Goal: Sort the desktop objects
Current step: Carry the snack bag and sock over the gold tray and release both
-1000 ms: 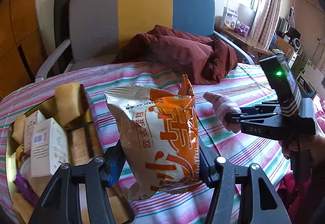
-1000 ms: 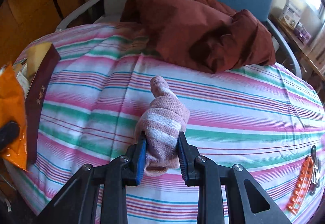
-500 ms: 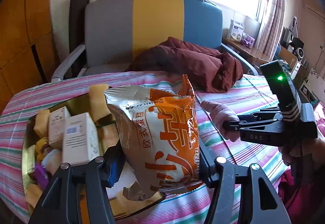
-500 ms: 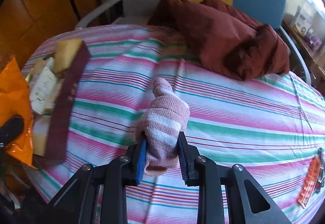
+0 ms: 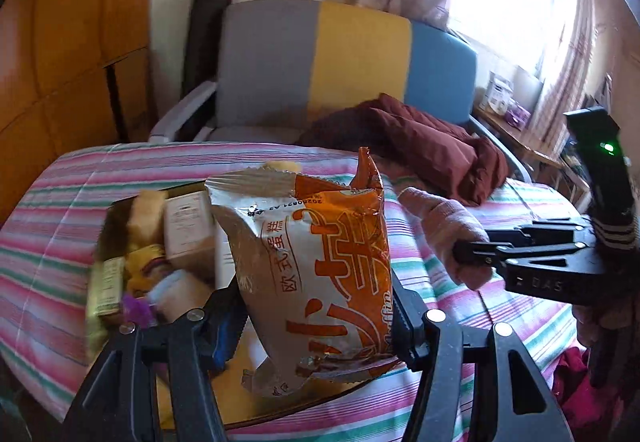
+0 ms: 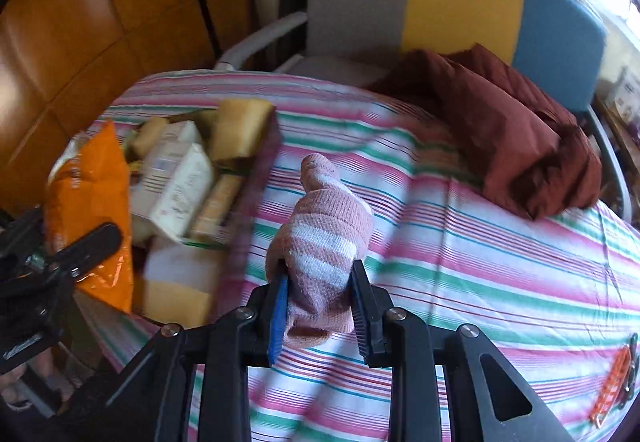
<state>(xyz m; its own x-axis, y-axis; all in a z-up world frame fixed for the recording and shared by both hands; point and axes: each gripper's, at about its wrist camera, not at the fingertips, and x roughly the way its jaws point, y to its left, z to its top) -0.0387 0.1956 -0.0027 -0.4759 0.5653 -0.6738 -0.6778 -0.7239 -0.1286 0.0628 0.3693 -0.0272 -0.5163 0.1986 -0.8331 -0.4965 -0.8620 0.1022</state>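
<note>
Gripping an orange snack bag, the left tongs are held above a box crowded with cartons and packets on the striped table. A pink striped sock is clamped in the right tongs — just beside the box, above the cloth. A maroon jacket is draped at the far edge.

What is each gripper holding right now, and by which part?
The left gripper clamps the orange snack bag across its lower sides. The right gripper pinches the pink striped glove near its cuff end.
</note>
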